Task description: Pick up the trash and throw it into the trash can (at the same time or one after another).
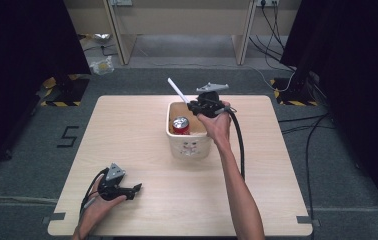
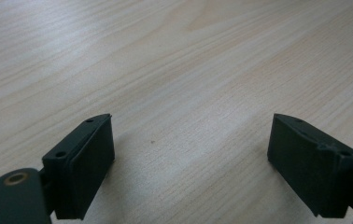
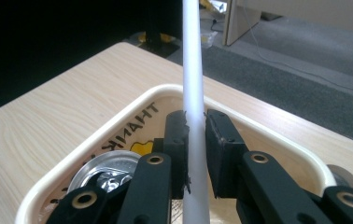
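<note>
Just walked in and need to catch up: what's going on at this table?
A person is working with a claw in each hand. The right claw is shut on a white straw and holds it over a cream tub, where a red drink can stands upright. The straw tilts up and away; it is not in the can yet. The left claw rests open on the wooden table near the person, with nothing between its jaws.

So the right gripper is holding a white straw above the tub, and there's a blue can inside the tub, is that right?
Not quite: the can is red, as the high view shows. The right gripper does hold the white straw above the tub.
</note>
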The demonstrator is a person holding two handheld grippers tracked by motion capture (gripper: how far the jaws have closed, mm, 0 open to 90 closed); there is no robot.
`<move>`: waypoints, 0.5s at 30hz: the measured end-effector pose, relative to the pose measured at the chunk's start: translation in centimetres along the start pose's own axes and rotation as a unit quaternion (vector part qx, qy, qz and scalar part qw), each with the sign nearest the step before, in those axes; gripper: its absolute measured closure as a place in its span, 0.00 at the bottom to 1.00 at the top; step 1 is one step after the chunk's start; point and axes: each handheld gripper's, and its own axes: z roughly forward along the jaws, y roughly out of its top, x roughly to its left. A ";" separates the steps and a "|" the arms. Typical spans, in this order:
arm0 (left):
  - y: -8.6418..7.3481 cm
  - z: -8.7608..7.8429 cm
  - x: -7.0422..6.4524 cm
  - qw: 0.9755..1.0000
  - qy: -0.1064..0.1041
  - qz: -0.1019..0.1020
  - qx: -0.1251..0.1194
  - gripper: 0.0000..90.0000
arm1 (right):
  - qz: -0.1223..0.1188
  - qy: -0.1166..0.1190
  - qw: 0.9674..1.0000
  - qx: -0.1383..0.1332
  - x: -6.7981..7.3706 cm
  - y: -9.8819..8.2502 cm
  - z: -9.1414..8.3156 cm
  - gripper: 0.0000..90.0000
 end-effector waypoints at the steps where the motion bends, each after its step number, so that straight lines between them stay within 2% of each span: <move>1: 0.0 0.0 0.0 1.000 0.000 0.000 0.000 0.16 | 0.001 0.000 1.000 0.004 0.0 0.0 0.1 0.88; 15: 0.0 0.0 0.0 1.000 0.000 -0.001 -0.001 0.16 | -0.004 0.004 1.000 0.030 -0.1 -0.3 1.2 0.88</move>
